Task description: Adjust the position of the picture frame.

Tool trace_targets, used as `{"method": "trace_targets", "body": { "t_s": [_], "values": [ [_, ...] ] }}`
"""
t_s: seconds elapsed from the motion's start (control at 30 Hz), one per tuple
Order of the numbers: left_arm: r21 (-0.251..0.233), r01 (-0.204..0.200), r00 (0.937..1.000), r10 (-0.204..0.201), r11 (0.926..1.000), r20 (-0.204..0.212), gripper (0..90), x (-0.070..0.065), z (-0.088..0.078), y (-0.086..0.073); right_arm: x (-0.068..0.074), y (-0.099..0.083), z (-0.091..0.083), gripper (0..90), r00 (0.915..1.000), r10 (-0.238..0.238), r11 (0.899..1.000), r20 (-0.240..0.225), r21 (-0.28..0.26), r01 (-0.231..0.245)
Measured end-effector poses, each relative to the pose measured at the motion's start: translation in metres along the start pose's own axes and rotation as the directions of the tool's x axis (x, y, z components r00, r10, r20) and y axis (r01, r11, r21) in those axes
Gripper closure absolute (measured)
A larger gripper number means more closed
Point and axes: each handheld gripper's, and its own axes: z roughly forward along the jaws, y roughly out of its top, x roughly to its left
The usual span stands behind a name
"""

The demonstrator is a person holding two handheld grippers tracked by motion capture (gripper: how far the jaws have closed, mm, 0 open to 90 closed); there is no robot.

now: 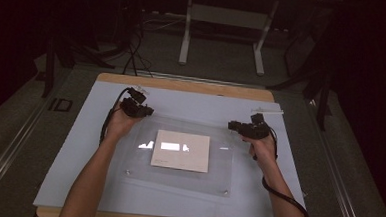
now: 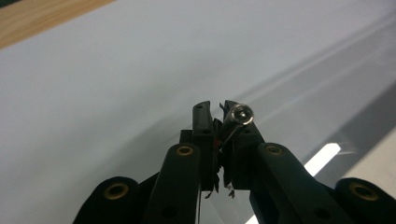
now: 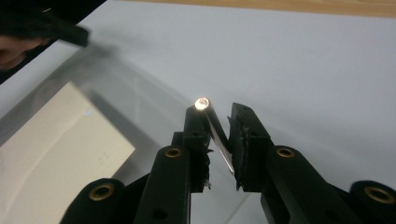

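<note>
A clear acrylic plate [image 1: 219,166] lies on the pale mat [image 1: 201,103], with a beige card [image 1: 180,151] under it. My left gripper [image 1: 137,107] hovers over the plate's far left corner. In the left gripper view its jaws [image 2: 215,110] are shut on a small round-headed metal screw [image 2: 243,115] that sticks up at the tip. My right gripper [image 1: 248,127] hangs over the plate's far right corner. There a shiny screw [image 3: 217,136] sits slanted across the narrow gap of the right gripper [image 3: 219,112], pinched between the two pads.
Small screws sit in the plate's near left corner [image 1: 127,172] and near right corner [image 1: 225,192]. A thin clear strip [image 1: 268,112] lies on the mat behind the right gripper. The wooden table edge [image 1: 182,84] runs along the back. Dark stands and cables are on the floor beyond.
</note>
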Motion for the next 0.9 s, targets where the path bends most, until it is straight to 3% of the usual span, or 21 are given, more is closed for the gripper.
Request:
{"method": "trace_targets", "body": {
  "t_s": [0.13, 0.23, 0.3, 0.37, 0.53, 0.9],
  "values": [
    [0.002, 0.014, 0.9999, -0.014, 0.9999, -0.006, 83.9, 0.001, 0.0, -0.009, -0.002, 0.008, 0.015, 77.4, 0.9998, 0.001, 1.0, 0.019, 0.018, -0.001],
    [0.034, 0.057, 0.998, -0.056, 0.9978, -0.028, 83.7, 0.005, 0.013, -0.025, -0.001, 0.005, 0.03, 78.0, 0.999, -0.005, 0.999, 0.044, 0.04, 0.003],
    [-0.003, 0.088, 0.9961, -0.088, 0.9961, -0.006, 83.6, 0.008, 0.014, -0.033, -0.006, -0.002, 0.038, 77.3, 0.9994, 0.024, 0.999, 0.025, 0.043, -0.025],
    [-0.009, 0.084, 0.9964, -0.084, 0.9964, -0.01, 83.3, 0.007, 0.015, -0.034, -0.008, -0.004, 0.038, 77.0, 0.999, 0.045, 0.999, 0.007, 0.028, -0.045],
    [-0.006, 0.086, 0.9959, -0.086, 0.9963, -0.03, 83.4, 0.004, 0.014, -0.033, -0.005, -0.004, 0.038, 78.1, 0.9996, 0.003, 0.999, 0.029, 0.032, -0.004],
    [-0.012, 0.07, 0.9965, -0.07, 0.9975, -0.045, 83.4, 0.002, 0.013, -0.036, -0.004, -0.003, 0.04, 78.7, 0.9992, -0.009, 1.0, 0.04, 0.021, 0.008]
  ]
}}
